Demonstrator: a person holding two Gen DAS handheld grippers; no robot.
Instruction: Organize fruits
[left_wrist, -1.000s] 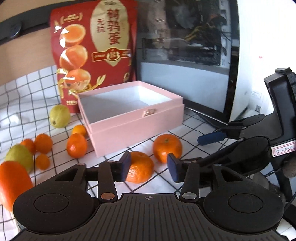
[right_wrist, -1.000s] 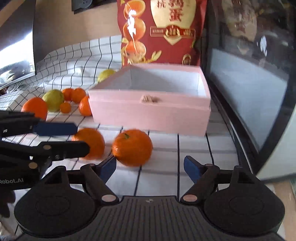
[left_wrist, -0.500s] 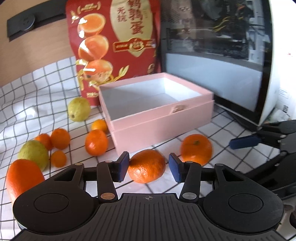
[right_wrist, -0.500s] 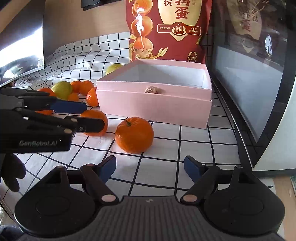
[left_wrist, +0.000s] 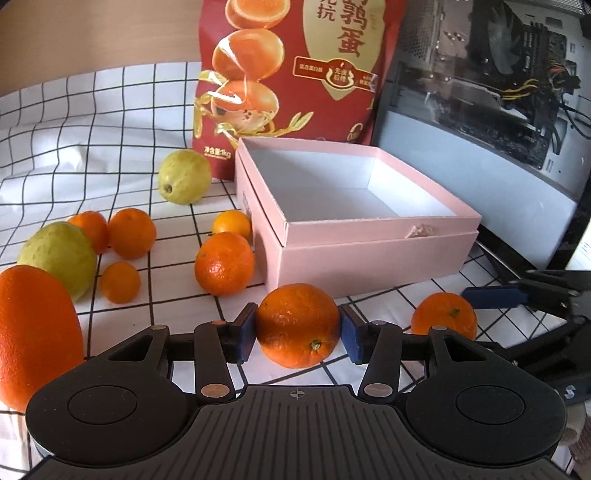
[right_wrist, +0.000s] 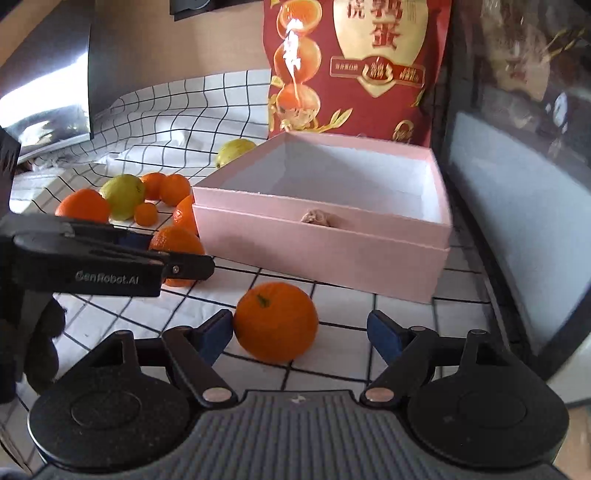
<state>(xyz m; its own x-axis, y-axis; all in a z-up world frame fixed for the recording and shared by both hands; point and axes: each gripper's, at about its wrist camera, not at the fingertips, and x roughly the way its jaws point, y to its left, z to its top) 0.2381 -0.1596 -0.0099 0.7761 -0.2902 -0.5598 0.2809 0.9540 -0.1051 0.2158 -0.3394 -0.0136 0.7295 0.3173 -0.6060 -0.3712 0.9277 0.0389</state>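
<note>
Left gripper (left_wrist: 297, 338) is straddling a mandarin (left_wrist: 298, 325) sitting on the checked cloth (left_wrist: 110, 122); both blue pads look right against the peel, though whether they are actually pressing is hard to tell, jaws about half spread. In the right wrist view this gripper is showing side-on at left, its black body reading "GenRobot.AI", with a dark gloved hand (right_wrist: 40, 347) under it.

Right gripper (right_wrist: 300, 334) is standing wide around a second mandarin (right_wrist: 275, 322); its left pad is just beside the fruit, its right pad well clear, nothing gripped. That mandarin is resting on the cloth in front of the pink box (right_wrist: 332, 254).

Farther out, loose fruit is lying left of the box: a big orange (left_wrist: 35, 332) at the near-left edge, a green-yellow fruit (left_wrist: 61, 258) just behind it, several small mandarins, a medium mandarin (left_wrist: 224, 263) near the box's corner, and another green-yellow fruit (left_wrist: 184, 176) by the bag.

The pink box is sitting open, white inside, holding no fruit, with a small bow (right_wrist: 317, 218) on its front wall.

Behind it a red bag (left_wrist: 295, 70) is standing upright, printed with halved yolk pictures and large gold characters "鹌鹑蛋", "无抗" partly cut off, and "净含量1kg" low on the front; the smaller badge text is unreadable. A glass-sided computer case (left_wrist: 498, 92) is standing to the right
</note>
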